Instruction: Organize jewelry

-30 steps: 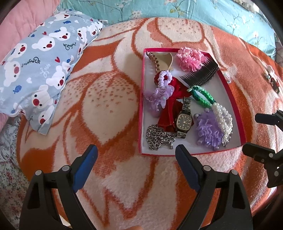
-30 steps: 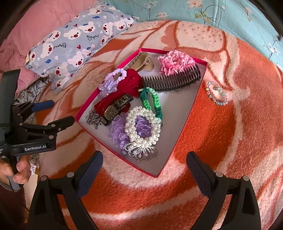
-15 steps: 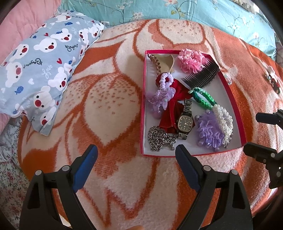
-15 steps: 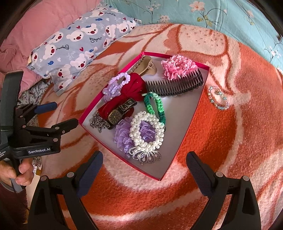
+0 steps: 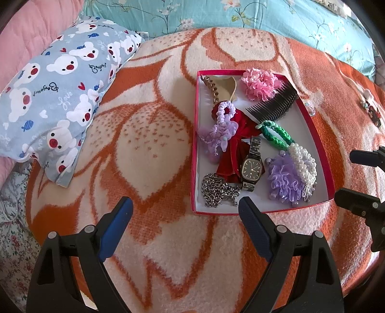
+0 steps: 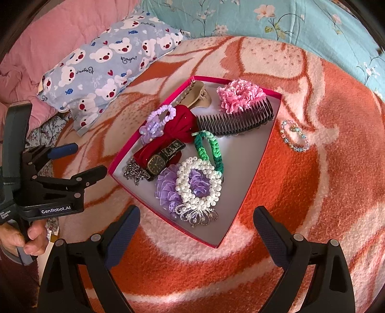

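A red-rimmed box (image 5: 195,134) (image 6: 250,187) lies on the orange blanket. It holds a watch (image 5: 250,167) (image 6: 157,163), a silver chain (image 5: 217,190), a pearl bracelet (image 6: 198,183), a purple scrunchie (image 5: 285,179), a green braid (image 6: 209,149), a black comb (image 6: 235,120), a pink scrunchie (image 6: 240,95), a red velvet bow (image 6: 179,126) and a beige claw clip (image 5: 220,89). A crystal bead bracelet (image 6: 294,136) lies on the blanket outside the box, to its right. My left gripper (image 5: 185,226) and right gripper (image 6: 196,231) are both open and empty, short of the box.
A bear-print pillow (image 5: 57,96) lies to the left of the box. A teal floral quilt (image 6: 288,21) runs along the back and a pink quilt (image 6: 48,41) sits at the far left. A small dark trinket (image 5: 371,110) lies on the blanket far right.
Both grippers have drawn back from the box, which now looks smaller and farther. Nothing in the box has moved.
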